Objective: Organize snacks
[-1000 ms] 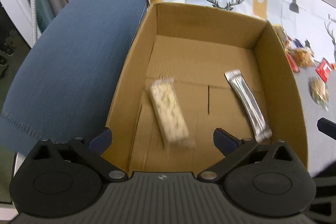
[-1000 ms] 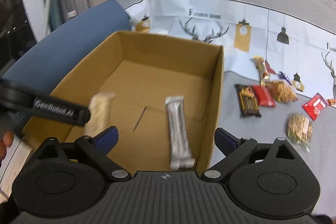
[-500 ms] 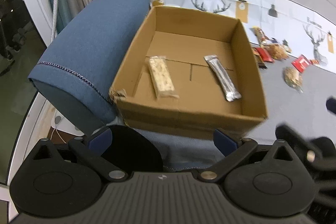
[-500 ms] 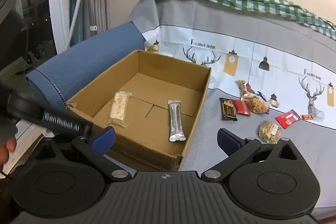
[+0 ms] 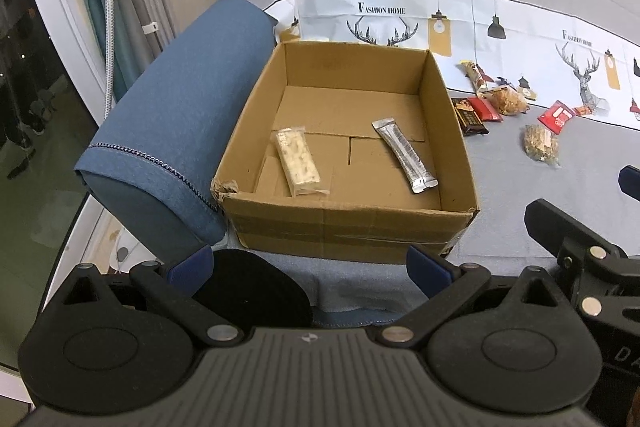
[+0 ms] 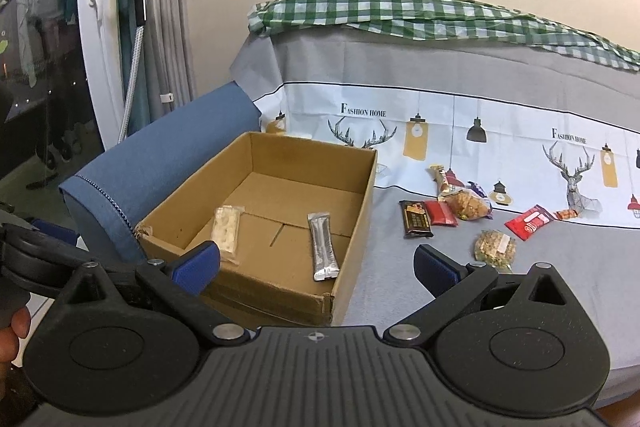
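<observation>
Both grippers, left [image 5: 307,263] and right [image 6: 316,261], pulled back from box [image 5: 348,227], jaws wide open, empty; loose snacks [image 6: 494,247] next

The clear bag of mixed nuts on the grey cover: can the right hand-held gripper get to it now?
Probably yes. The bag of mixed nuts lies alone, and the right hand-held gripper is open with nothing between them.

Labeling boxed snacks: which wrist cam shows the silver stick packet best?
Left wrist: the silver stick packet lies unobstructed, seen from above in the cardboard box. Right wrist shows it smaller, at a lower angle.
</observation>
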{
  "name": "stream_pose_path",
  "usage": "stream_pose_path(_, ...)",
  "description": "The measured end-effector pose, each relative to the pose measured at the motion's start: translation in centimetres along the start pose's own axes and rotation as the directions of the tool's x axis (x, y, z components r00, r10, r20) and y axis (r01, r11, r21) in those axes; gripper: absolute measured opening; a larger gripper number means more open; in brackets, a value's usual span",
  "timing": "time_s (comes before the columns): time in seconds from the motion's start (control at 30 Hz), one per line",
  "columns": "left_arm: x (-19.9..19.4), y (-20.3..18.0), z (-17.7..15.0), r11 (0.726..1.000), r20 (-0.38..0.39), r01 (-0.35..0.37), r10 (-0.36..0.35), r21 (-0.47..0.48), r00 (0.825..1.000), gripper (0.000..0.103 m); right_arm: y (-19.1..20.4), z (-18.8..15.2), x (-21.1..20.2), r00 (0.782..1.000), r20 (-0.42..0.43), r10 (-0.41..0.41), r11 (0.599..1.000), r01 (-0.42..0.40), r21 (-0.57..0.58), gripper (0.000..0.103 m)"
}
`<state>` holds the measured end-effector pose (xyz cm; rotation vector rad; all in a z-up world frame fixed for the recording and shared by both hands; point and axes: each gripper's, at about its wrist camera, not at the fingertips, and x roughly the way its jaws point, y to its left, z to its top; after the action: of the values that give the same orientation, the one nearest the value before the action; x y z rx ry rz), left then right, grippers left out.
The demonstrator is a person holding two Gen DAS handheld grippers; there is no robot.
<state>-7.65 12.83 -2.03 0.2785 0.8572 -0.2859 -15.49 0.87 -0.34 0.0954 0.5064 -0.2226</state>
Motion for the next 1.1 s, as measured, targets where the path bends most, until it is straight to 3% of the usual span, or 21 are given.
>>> stream_pose_path(1.1, 1.5, -1.0, 0.4, 0.999, -0.044, -0.018, 0.019, 0.028, 0.999, 0.103, -0.9, -0.6, 1.5, 0.999, -0.035, 0.015, 0.999, -0.014, 0.040, 0.102)
